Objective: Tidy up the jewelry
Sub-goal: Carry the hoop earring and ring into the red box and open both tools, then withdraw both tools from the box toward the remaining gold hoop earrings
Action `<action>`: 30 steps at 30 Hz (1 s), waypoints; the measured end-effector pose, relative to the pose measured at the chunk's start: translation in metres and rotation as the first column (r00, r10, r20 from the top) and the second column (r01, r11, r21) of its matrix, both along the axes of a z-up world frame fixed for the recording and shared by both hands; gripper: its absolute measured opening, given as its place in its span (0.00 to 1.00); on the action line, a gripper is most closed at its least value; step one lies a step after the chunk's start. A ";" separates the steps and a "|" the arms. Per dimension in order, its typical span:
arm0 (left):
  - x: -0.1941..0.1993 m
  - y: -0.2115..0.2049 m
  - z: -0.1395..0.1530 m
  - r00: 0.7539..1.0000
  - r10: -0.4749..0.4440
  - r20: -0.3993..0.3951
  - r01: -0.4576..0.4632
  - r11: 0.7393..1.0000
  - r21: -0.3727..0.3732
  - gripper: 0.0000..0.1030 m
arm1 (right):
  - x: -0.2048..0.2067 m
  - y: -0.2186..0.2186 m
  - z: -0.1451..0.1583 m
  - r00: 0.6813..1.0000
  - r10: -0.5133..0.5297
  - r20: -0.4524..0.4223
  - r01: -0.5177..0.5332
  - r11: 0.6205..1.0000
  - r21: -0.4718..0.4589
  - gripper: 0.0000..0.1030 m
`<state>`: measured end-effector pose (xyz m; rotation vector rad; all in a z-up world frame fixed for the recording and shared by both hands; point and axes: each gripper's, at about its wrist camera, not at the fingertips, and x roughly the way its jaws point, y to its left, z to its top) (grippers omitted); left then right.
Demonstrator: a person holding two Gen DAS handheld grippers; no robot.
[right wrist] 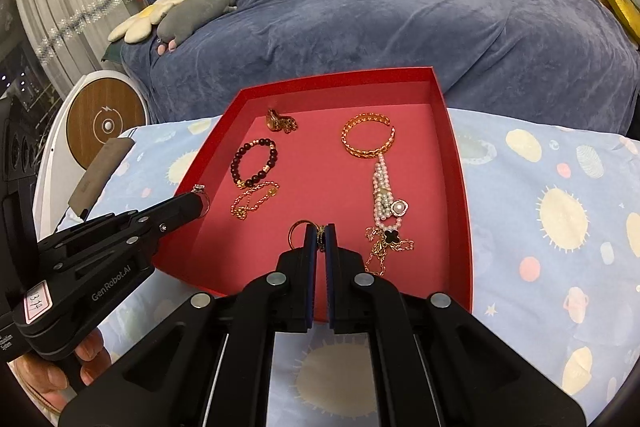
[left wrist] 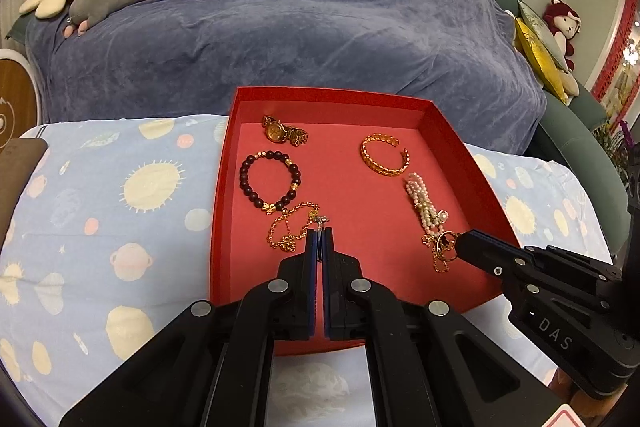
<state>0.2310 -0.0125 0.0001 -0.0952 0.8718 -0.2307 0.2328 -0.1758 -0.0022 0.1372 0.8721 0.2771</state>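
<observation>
On the body of my right claw (left wrist: 460, 245), seen from the left wrist camera, I read "DAS" in pale letters on the black housing; whatever precedes those letters is hidden from me. From the right wrist camera, the side of my left claw (right wrist: 196, 205) carries "GenRobot.AI" in grey print along its black body. Further back on it sits a white sticker with a red border (right wrist: 38, 303), handwritten with what looks like "13.14". Below that, small white print (right wrist: 5, 341) runs along the housing edge, too small for me to read. The round wooden disc (right wrist: 106, 125) shows a lightning-bolt sign above its centre.
</observation>
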 end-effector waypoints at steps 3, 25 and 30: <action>0.004 0.002 -0.005 1.000 0.007 -0.009 -0.007 1.000 0.003 0.00 | 0.005 -0.001 -0.006 1.000 -0.004 -0.012 0.004 1.000 0.001 0.03; -0.090 0.038 0.041 0.992 0.084 0.090 -0.087 0.996 0.031 0.49 | -0.127 -0.048 0.024 0.999 -0.021 0.046 0.020 0.999 0.028 0.31; -0.129 0.040 0.025 0.996 0.072 0.056 -0.075 0.996 0.050 0.52 | -0.159 -0.044 0.009 1.000 -0.011 0.002 0.010 0.998 0.069 0.31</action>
